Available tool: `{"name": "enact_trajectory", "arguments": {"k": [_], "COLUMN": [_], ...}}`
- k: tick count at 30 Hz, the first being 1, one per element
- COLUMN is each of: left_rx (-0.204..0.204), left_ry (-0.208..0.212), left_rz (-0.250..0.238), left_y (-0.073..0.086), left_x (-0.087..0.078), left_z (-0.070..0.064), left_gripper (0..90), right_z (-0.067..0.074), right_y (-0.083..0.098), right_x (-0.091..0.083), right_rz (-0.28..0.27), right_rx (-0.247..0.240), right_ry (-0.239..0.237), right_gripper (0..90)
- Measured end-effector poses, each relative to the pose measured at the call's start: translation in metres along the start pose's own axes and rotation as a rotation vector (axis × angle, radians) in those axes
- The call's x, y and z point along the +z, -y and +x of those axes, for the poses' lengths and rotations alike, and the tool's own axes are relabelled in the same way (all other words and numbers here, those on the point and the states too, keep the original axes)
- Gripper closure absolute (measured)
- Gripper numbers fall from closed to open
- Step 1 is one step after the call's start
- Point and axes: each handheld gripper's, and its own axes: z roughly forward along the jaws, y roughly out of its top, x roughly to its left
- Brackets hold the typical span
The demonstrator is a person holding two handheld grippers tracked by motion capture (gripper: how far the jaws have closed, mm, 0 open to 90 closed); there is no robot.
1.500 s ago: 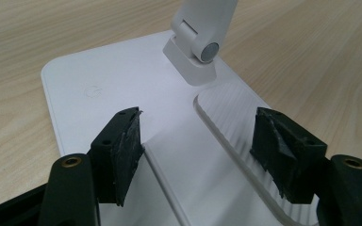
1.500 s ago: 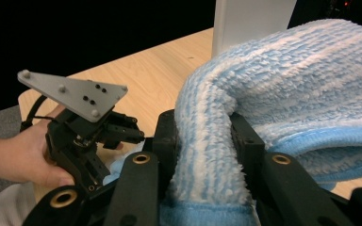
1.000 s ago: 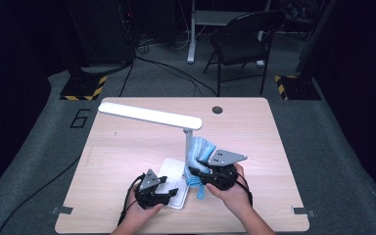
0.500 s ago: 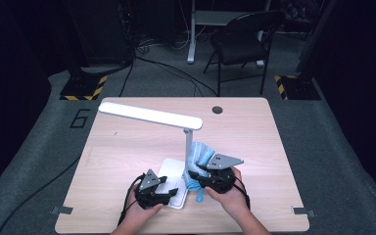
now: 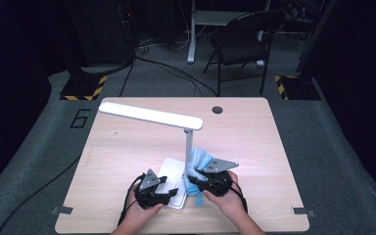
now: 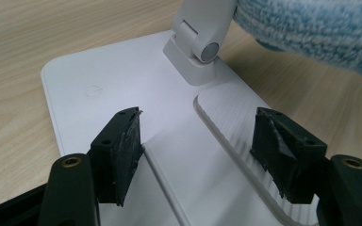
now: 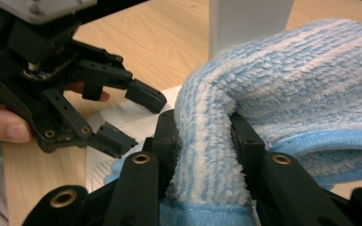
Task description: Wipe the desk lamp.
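Setting: pale wooden table [image 5: 127,147] seen from above, with a white desk lamp [image 5: 151,116] standing near the person's edge; dark floor and a folding chair [image 5: 240,44] beyond.

Work in hand: wiping down the lamp with a blue cloth [image 5: 199,161] (judged from the cloth held against the lamp's stem).

Right gripper [image 5: 196,182]: clamped on a fold of the fluffy blue-and-white striped cloth [image 7: 226,122], pinched tight between the jaws, bunched against the lower stem just above the base.

Left gripper [image 5: 172,192]: jaws spread wide over the lamp's flat white base [image 6: 122,108], one on either side of a ribbed panel, gripping nothing; whether pressing down to steady it, hard to tell.

Cloth position: right of the stem, touching it, draped partly over the base's edge.

Progress: mid-task, apparently. Cloth picked up and brought to the lamp. Base surface, hinge [image 6: 202,47] and long lamp head likely left to wipe; no dust visible either way.
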Motion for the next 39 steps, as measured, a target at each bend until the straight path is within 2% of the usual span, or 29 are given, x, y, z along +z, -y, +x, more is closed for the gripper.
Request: {"name": "enact_trajectory", "arguments": {"k": [5,9,10,11,12,14,16,23,29,34,37,38,39], "left_rx": [0.0,0.001,0.002,0.002,0.005,0.007,-0.003,-0.001,-0.002,-0.003,-0.003,-0.003,-0.003], "left_ry": [0.0,-0.001,0.012,0.012,0.035,0.029,0.043,0.042,0.042,0.043,0.041,0.043,0.043], "left_rz": [0.0,0.0,0.001,0.001,0.001,-0.008,-0.003,-0.001,-0.003,-0.003,-0.004,-0.003,-0.003], "left_y": [0.0,0.0,0.0,0.0,-0.001,-0.001,-0.001,-0.001,-0.001,-0.001,-0.001,-0.001,-0.001], "left_x": [0.0,0.0,0.0,0.0,0.001,0.002,0.002,0.002,0.002,0.002,0.002,0.002,0.002], "left_z": [0.0,0.0,0.0,0.0,-0.003,-0.004,-0.005,-0.005,-0.005,-0.005,-0.005,-0.005,-0.005], "left_gripper": [33.4,33.3,33.5,35.7,37.6,38.4,38.4,38.4,38.4,38.4,38.4,38.4,38.4], "right_z": [-0.001,-0.001,-0.001,-0.001,-0.001,-0.001,0.0,-0.002,-0.009,-0.015,-0.016,-0.016,-0.016], "right_y": [0.008,0.014,0.018,0.018,0.021,0.021,0.02,0.02,0.02,0.02,0.02,0.021,0.021], "right_x": [0.007,0.013,0.018,0.018,0.025,0.028,0.029,0.028,0.025,0.028,0.03,0.031,0.031], "right_rz": [0.028,0.047,0.07,0.07,0.083,0.066,0.075,0.081,0.074,0.071,0.075,0.077,0.077], "right_rx": [0.017,0.01,0.016,0.016,0.013,0.01,0.016,0.024,0.036,0.052,0.051,0.025,0.025], "right_ry": [-0.008,-0.001,-0.001,-0.001,-0.002,0.001,-0.002,-0.004,0.033,0.091,0.099,0.12,0.12], "right_gripper": [68.5,68.5,68.4,68.4,68.5,68.5,68.4,68.4,68.3,68.3,68.3,68.3,68.3]}}
